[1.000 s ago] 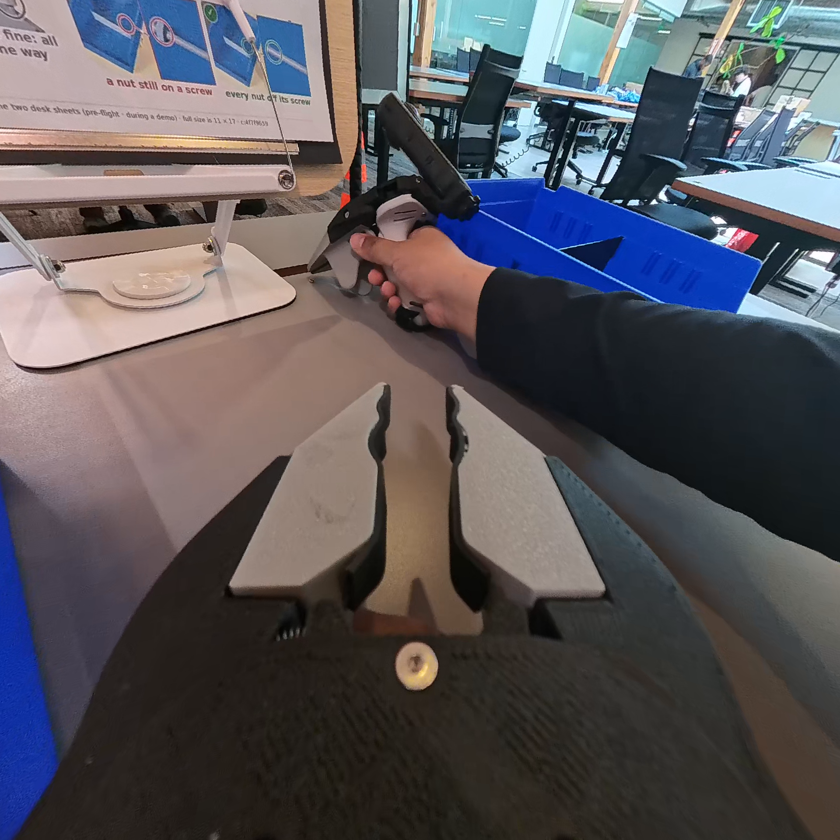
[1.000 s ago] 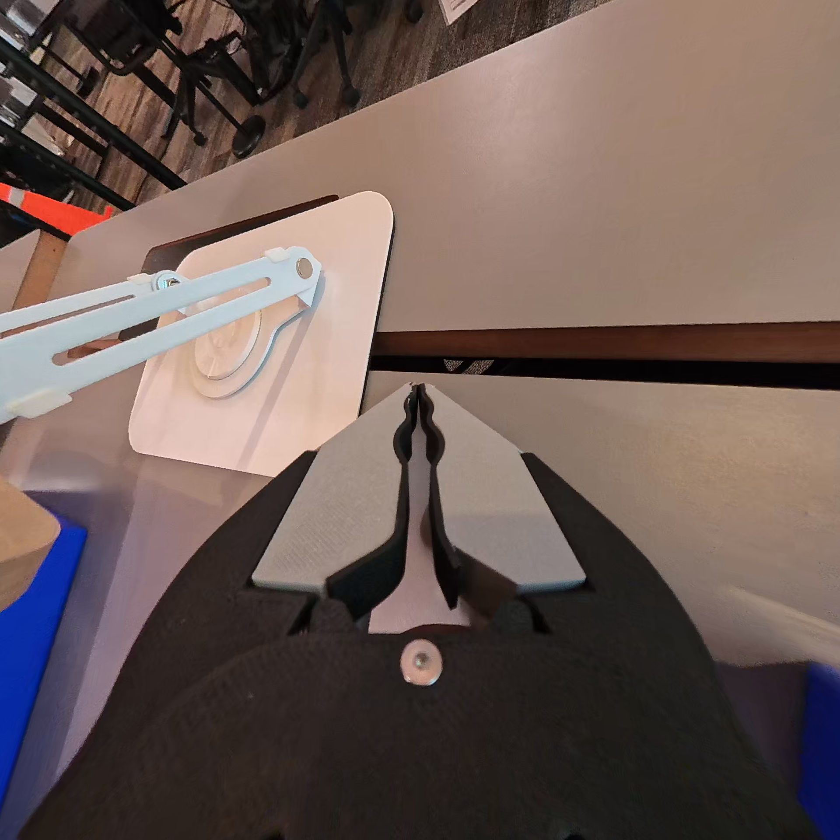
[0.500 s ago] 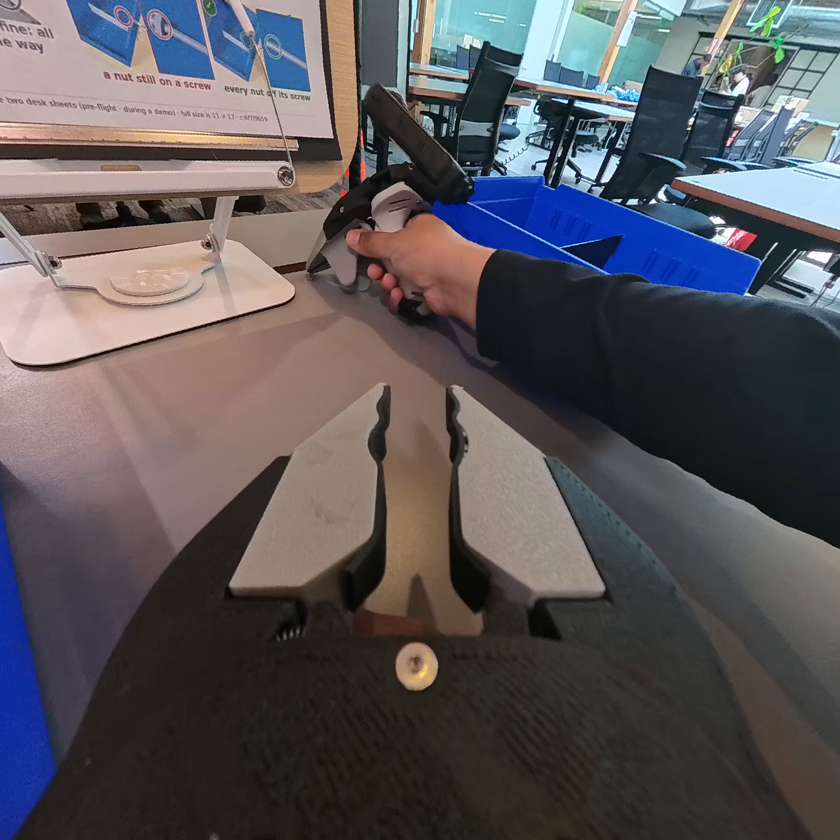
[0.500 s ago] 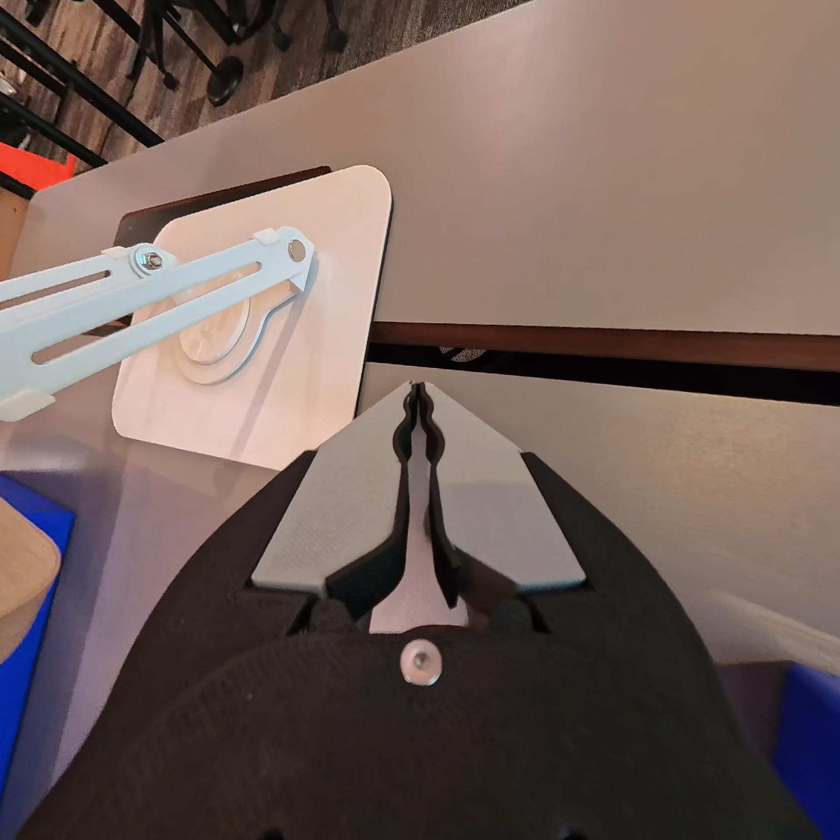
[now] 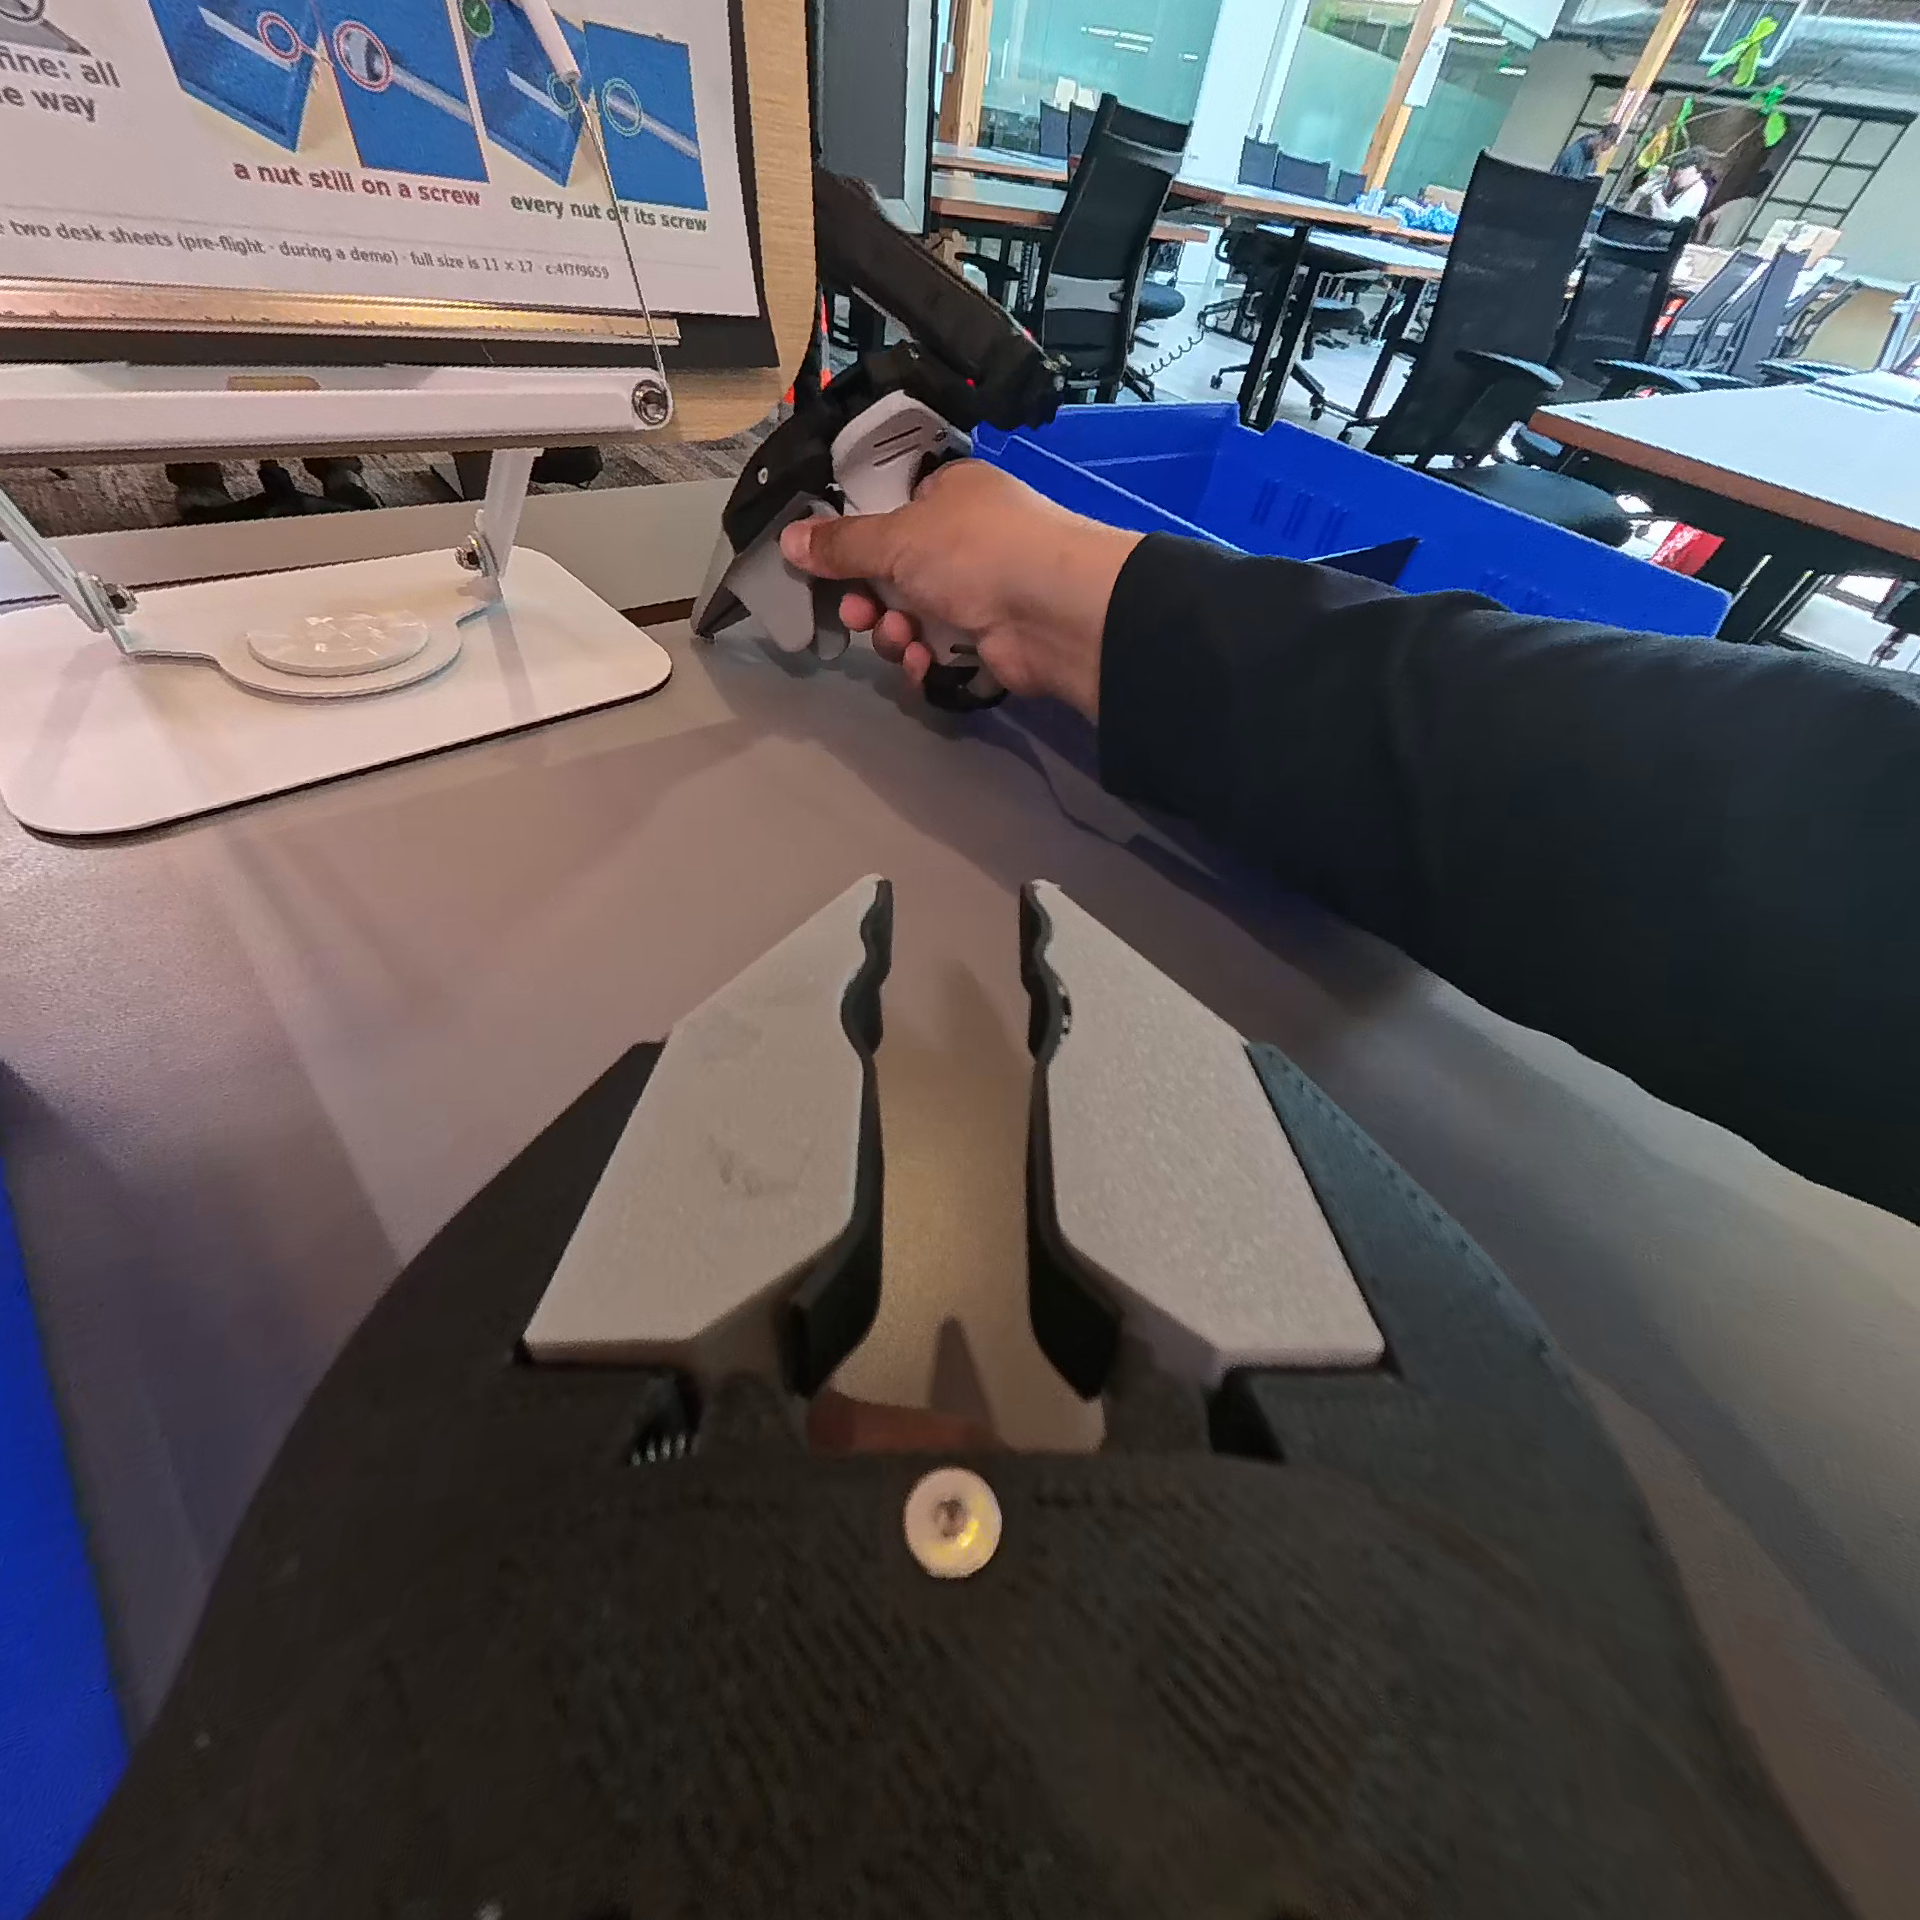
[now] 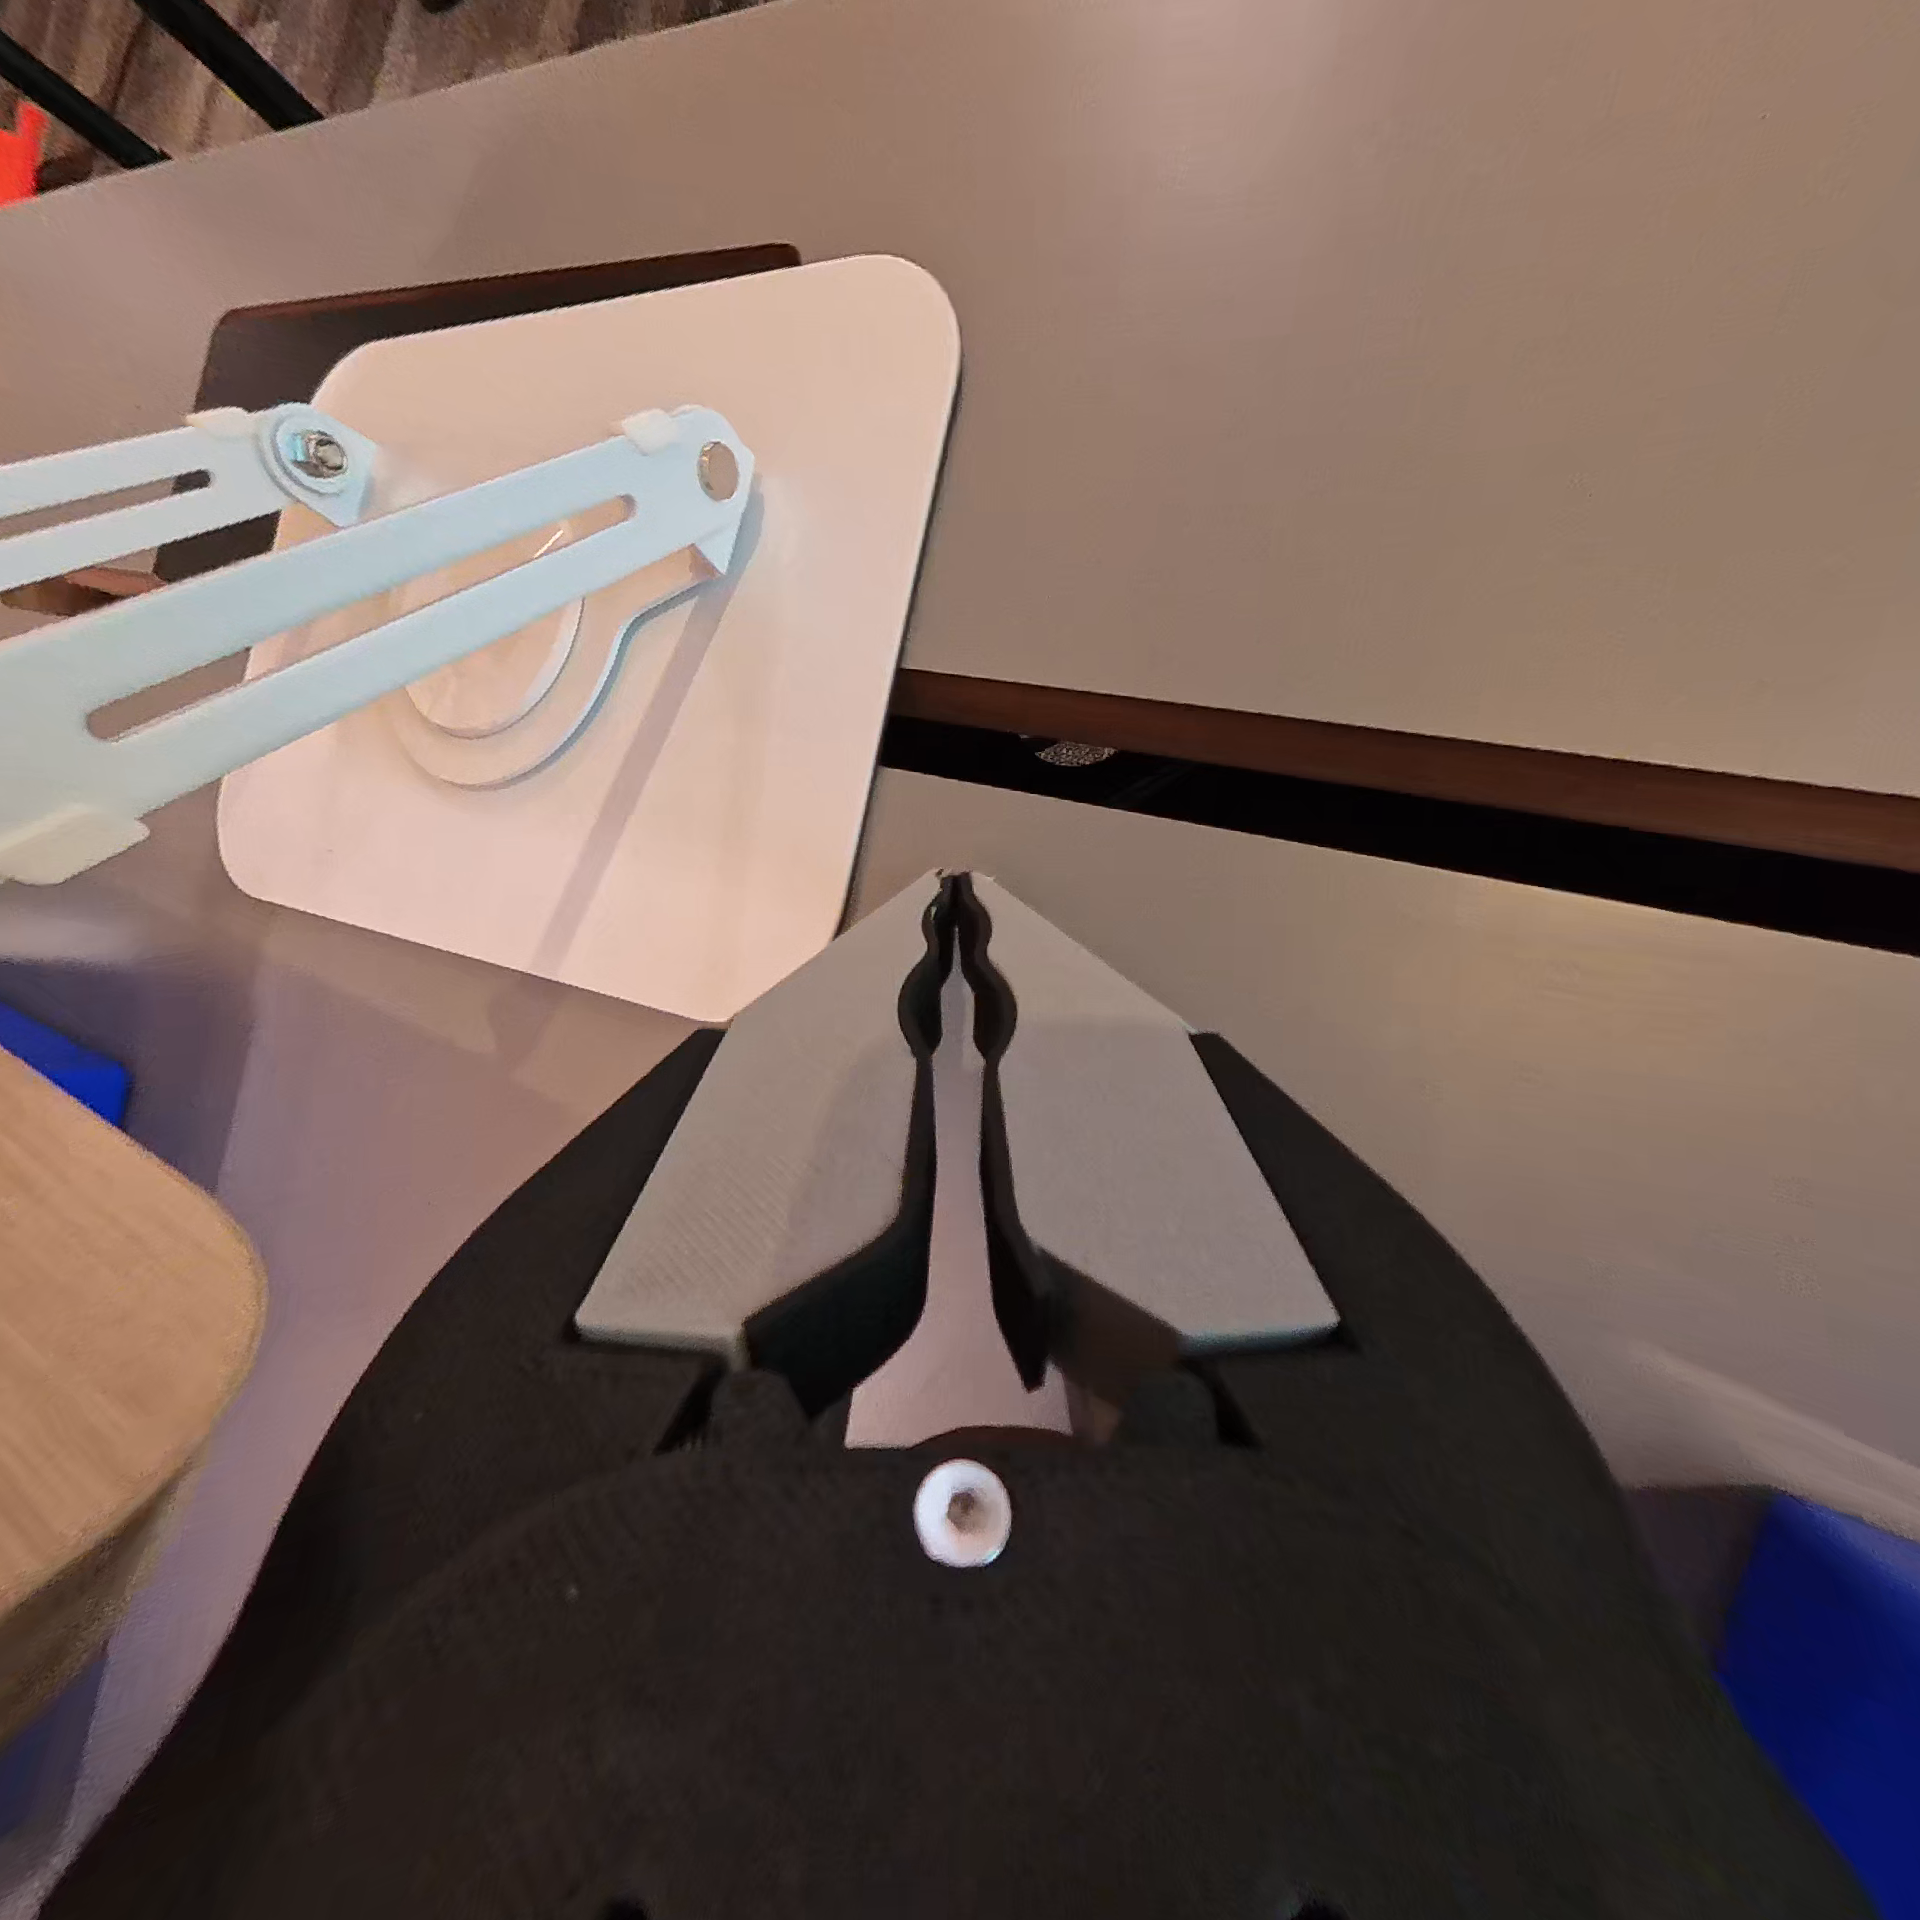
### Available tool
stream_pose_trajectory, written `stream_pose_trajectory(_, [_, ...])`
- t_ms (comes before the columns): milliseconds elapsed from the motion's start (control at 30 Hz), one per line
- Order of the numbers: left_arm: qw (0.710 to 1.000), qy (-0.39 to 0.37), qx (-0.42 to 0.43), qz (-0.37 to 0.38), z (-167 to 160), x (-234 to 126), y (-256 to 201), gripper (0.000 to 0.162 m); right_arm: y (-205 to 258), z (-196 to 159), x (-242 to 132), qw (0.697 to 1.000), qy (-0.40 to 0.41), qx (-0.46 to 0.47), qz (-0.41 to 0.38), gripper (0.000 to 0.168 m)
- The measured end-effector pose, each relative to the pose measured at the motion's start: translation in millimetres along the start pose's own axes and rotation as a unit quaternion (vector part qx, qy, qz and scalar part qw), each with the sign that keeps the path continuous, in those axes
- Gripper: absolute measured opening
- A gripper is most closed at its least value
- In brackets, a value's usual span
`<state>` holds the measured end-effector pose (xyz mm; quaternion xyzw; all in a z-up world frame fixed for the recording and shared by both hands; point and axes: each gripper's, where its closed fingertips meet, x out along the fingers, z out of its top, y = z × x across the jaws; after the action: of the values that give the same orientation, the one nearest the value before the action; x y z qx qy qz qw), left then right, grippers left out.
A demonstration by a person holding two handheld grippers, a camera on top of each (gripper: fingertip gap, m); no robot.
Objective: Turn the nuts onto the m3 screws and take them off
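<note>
No nut or screw shows in either view. My left gripper [image 5: 956, 894] is open and empty, low over the grey table [image 5: 416, 935]. My right gripper [image 6: 961, 883] is shut, its tips meeting just short of the dark gap at the table's far edge. I see nothing between its fingertips. It also shows in the left wrist view [image 5: 717, 618], held by a hand [image 5: 966, 582] in a black sleeve, tips down on the table beside the white stand base [image 5: 312, 686].
The white stand base [image 6: 582, 727] with its slotted arm [image 6: 343, 613] carries an instruction sheet [image 5: 364, 156]. A blue bin [image 5: 1299, 499] stands behind the hand. A blue edge [image 5: 42, 1507] lies at my left. A dark gap [image 6: 1351, 821] separates two tabletops. Office chairs and desks stand beyond. The gap from one gripper's tips to the other's is roughly 30 cm.
The right gripper has turned slightly left towards the stand base, tips still shut at the table's far edge. The left gripper has barely moved and stays open.
</note>
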<state>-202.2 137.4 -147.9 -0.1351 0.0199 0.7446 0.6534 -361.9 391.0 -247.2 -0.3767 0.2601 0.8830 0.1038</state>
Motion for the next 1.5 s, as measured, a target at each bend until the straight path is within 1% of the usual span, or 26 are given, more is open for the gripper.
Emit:
stream_pose_trajectory(167, [1.0,0.002,-0.003,0.001,-1,1,1,0.023,2,-4,-2,1.0,0.001,0.015,0.008,0.0])
stream_pose_trajectory(800, [1.0,0.0,-0.012,0.0,0,0,3,0.023,10,-27,-16,1.0,-0.001,0.02,0.018,0.0])
stream_pose_trajectory(1500, [1.0,-0.001,-0.028,0.001,0,-1,9,0.023,26,-65,-39,1.0,0.013,-0.028,-0.008,0.0])
